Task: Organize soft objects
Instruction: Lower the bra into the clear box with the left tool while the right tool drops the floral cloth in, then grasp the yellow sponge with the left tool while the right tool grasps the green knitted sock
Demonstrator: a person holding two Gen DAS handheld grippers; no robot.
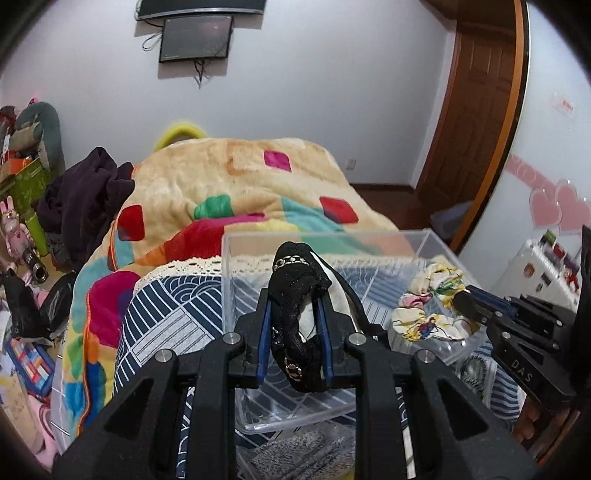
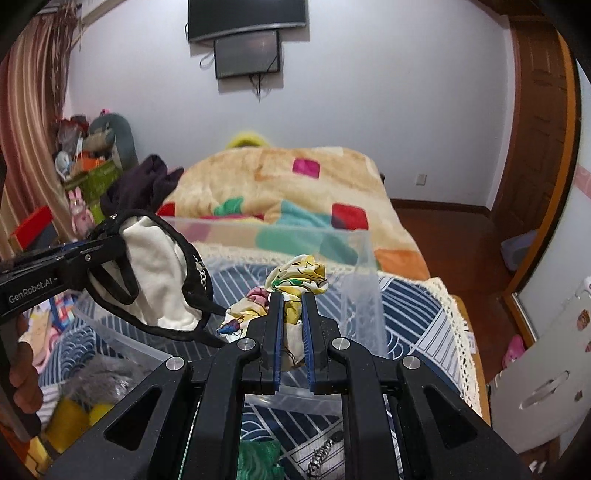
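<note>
Over the bed [image 1: 229, 173], I hold one black-and-white headband [image 1: 295, 306] clamped in my left gripper [image 1: 295, 332] and one floral scrunchie [image 2: 295, 284] in my right gripper [image 2: 293, 332], both above one clear bin [image 1: 417, 236]. Next, I judge, comes lowering and letting go.

Two grippers show: the left gripper [image 1: 295, 306] and the right gripper [image 2: 293, 325]. There is one black-and-white fabric piece [image 1: 295, 295], one floral scrunchie [image 2: 295, 273] and one clear plastic box [image 1: 332, 240]. On the wall hang two screens, the large screen [image 2: 247, 16] above the small screen [image 2: 246, 53], and one patterned blanket [image 1: 240, 177] covers the bed.
</note>
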